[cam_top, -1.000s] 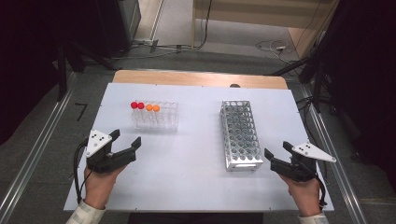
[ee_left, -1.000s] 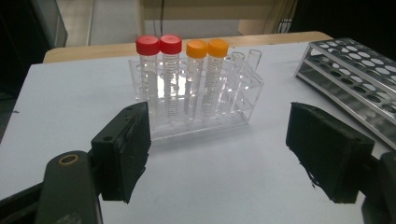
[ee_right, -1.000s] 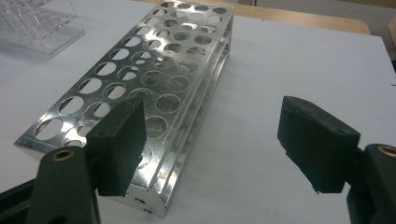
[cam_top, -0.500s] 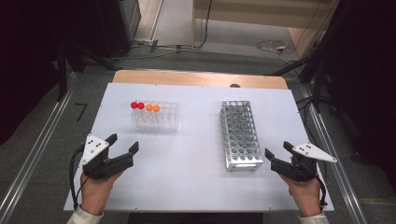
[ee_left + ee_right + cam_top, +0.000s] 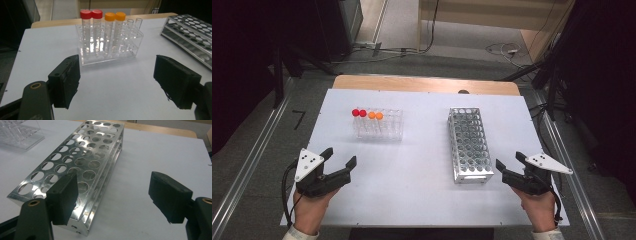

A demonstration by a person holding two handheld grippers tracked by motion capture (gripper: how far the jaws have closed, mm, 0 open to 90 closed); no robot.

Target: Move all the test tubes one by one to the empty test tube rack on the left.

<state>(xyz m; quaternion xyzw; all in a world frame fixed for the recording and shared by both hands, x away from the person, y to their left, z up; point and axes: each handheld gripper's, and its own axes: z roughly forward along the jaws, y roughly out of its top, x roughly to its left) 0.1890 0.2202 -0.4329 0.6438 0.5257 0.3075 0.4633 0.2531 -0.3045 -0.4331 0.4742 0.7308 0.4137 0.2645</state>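
A clear plastic rack stands at the table's left back. It holds two red-capped tubes and two orange-capped tubes, all upright. A perforated metal rack lies at the right with its holes unfilled. My left gripper is open near the front left, facing the clear rack from a distance. Beside the metal rack's near end, my right gripper is open too, with nothing between its jaws.
The white tabletop sits on a wooden table whose back edge shows. Metal rails run along both sides on the floor. Cables lie on the floor behind.
My left gripper has drawn back toward the front left edge of the table. The right gripper has stayed in place.
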